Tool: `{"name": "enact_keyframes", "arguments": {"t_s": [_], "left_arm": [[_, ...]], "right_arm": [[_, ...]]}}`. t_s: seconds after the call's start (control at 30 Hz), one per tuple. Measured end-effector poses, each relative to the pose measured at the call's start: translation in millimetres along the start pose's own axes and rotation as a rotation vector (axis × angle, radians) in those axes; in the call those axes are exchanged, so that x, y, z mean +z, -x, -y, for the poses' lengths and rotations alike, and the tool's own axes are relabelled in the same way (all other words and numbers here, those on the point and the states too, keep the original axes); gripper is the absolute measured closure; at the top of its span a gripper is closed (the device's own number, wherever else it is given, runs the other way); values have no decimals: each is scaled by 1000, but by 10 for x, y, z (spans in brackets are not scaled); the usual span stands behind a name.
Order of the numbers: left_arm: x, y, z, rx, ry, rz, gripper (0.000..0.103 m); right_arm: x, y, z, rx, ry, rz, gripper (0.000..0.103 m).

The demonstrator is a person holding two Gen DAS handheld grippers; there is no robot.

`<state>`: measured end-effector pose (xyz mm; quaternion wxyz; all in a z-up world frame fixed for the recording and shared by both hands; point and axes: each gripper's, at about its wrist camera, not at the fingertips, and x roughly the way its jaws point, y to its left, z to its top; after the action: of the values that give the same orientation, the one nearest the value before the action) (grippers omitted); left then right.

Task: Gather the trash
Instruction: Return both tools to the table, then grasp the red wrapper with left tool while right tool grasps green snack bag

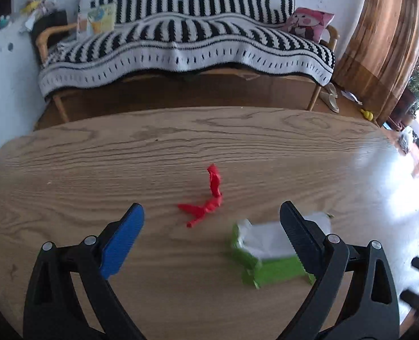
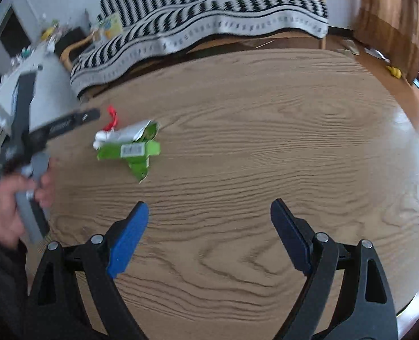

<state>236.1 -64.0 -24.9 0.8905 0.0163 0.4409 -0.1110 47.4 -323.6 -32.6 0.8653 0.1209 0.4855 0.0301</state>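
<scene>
We judge the task barely begun: both pieces of trash lie loose on the desk point(image 1: 181, 147), and we see no bin or bag in either view, so where they should go we cannot tell.

Our left claw point(image 1: 211, 215) is spread wide and holds nothing. It hangs low over the desk with the red scrap point(image 1: 209, 198) just ahead, between its fingers in the left view. The green wrapper point(image 1: 262, 257), torn open with white showing inside, lies just beside the scrap, partly behind the claw's right finger; whether they touch we cannot tell.

Our right claw point(image 2: 209, 212) also stands wide apart and empty, over bare wood. From here the wrapper point(image 2: 128, 148) sits well off to the left, with the scrap point(image 2: 111, 119) peeking out behind it, and the left claw point(image 2: 70, 123) close by.

What is left, as we read it: grasp the scrap, grasp the wrapper, and carry both away. Nothing is yet picked up.
</scene>
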Motion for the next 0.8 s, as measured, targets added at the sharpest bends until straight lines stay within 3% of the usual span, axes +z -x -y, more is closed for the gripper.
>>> {"name": "enact_keyframes", "arguments": {"t_s": [0.1,0.23,0.3,0.37,0.47,0.7,0.8], "left_arm": [[47,-274,9,29,-18,-12,14],[23,-556,-16,50,-10,-69,48],[33,-596,-41,67,13,-74,60],[23,-580,-51,46,8,-80,92],[-28,-523,-103,37,18,-87,93],[-286,-69,-427,50,75,-108,93],[-412,182,-583,41,125,-106,93]], "right_arm": [[-11,-109,-64,-3,38,-24,18],[-48,-211,-159,-1,75,-36,18],[-48,-266,-216,13,96,-41,18],[-59,-337,-333,35,137,-50,18],[-39,-427,-535,49,216,-55,18],[193,-718,-1266,11,589,-19,11],[374,-939,-1493,9,689,-68,10]]}}
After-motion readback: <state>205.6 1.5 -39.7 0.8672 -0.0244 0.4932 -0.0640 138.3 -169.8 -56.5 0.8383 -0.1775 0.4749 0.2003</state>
